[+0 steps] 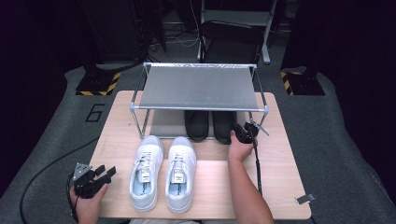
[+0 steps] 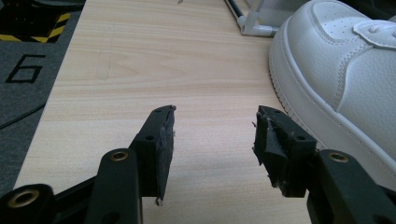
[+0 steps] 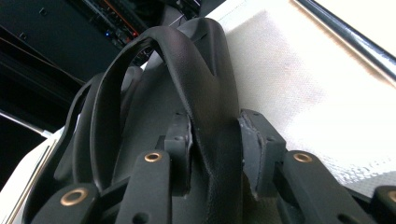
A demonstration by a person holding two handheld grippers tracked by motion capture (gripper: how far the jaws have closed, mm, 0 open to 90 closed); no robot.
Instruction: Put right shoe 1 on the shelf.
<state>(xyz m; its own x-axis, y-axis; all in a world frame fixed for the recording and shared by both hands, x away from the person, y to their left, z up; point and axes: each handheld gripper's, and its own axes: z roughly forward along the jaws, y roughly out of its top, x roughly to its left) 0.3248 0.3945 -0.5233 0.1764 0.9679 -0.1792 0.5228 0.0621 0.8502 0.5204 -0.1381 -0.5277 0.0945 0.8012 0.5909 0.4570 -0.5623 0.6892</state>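
Observation:
A pair of black shoes stands under a metal rack (image 1: pixel 135 116): one on the left (image 1: pixel 196 123), one on the right (image 1: pixel 222 125). My right gripper (image 1: pixel 238 132) is at the heel of the right black shoe. In the right gripper view its jaws (image 3: pixel 215 126) pinch the heel wall of that black shoe (image 3: pixel 196 70) from both sides. Two white sneakers (image 1: pixel 146 170) (image 1: pixel 181 170) stand side by side in front of the rack. My left gripper (image 1: pixel 108 171) rests low at the table's near left corner, open and empty (image 2: pixel 215 121), with a white sneaker (image 2: pixel 345 79) just to its right.
The rack's grey top shelf (image 1: pixel 198 86) is bare. A pale mesh lower shelf (image 3: pixel 299 79) lies under the black shoes. The wooden table (image 2: pixel 140 60) has free room left of the sneakers and at the near right. A rack leg (image 2: pixel 254 23) stands ahead of the left gripper.

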